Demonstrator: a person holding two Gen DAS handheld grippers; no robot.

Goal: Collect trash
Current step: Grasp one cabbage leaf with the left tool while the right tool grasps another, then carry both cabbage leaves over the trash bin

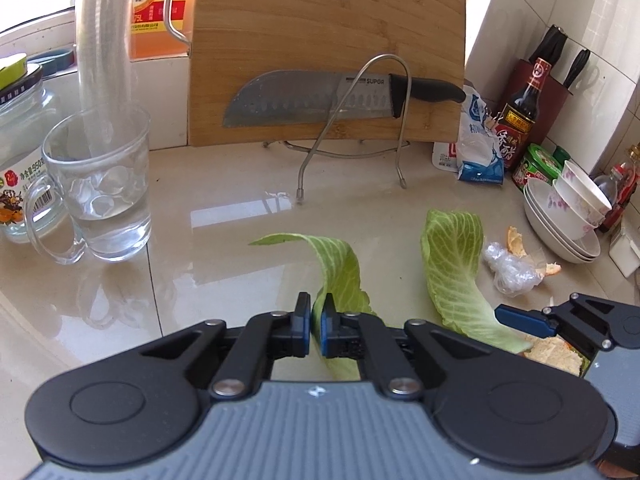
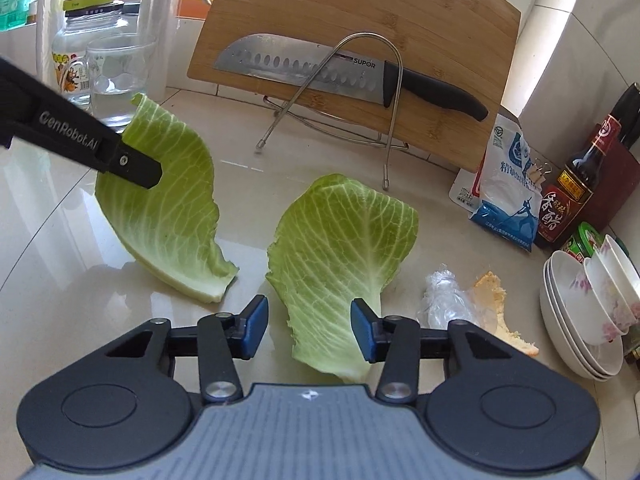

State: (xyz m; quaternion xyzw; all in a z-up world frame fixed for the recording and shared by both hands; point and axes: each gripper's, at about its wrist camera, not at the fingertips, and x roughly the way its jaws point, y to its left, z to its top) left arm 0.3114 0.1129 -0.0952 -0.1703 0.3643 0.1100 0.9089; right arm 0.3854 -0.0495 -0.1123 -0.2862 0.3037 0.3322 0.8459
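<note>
Here, pale veined cabbage leaf (image 2: 160, 200), curled.

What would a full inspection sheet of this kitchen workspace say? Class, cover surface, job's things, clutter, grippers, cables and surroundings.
Surface: glossy beige counter, reflective.
Job's things: left cabbage leaf held; right cabbage leaf lying flat; crumpled plastic wrap and orange peel beside it.
Clutter: glass mug, glass jar, stacked bowls, salt bag, vinegar bottle.
Grippers: left gripper shut on the left cabbage leaf; right gripper open, straddling the right leaf's stem end.
Cables: nothing seen.
Surroundings: Supor knife on a wire rack against a bamboo cutting board; tiled wall.
</note>
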